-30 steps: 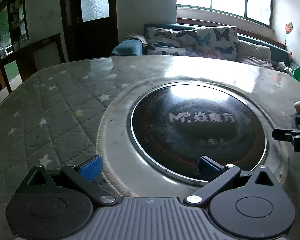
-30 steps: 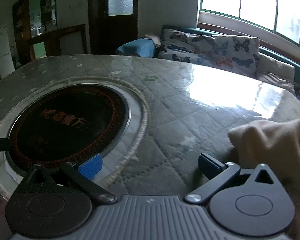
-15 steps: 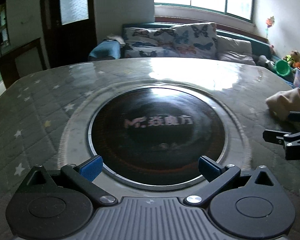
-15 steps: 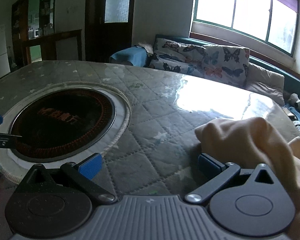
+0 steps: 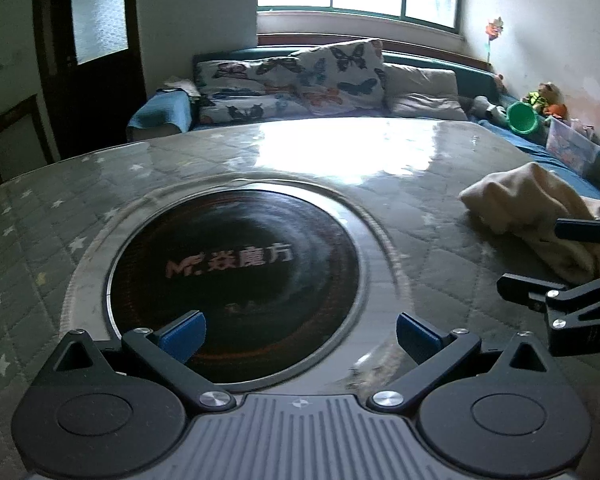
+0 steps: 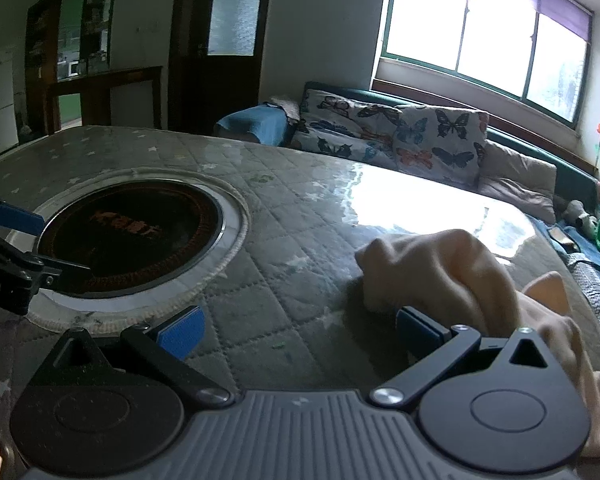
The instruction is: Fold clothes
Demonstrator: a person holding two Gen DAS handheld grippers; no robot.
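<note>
Cream garment (image 6: 452, 276) lies bunched on the table's (image 6: 300, 216) right side, near the edge. Right claw (image 6: 300, 330) wide apart, its right finger touching the cloth, nothing gripped. Left claw (image 5: 300, 334) also apart, empty, over the round black cooktop (image 5: 236, 280) set into the table.

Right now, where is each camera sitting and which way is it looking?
Left wrist: sits on the left tongs, looks across the round burner toward the sofa; own open blue fingers show, and the right tongs at the right edge.
Right wrist: sits on the right tongs, looks over the table at the cream cloth; own open fingers show, the left tongs at the left edge.
Both share: burner, cloth, sofa, window.
</note>
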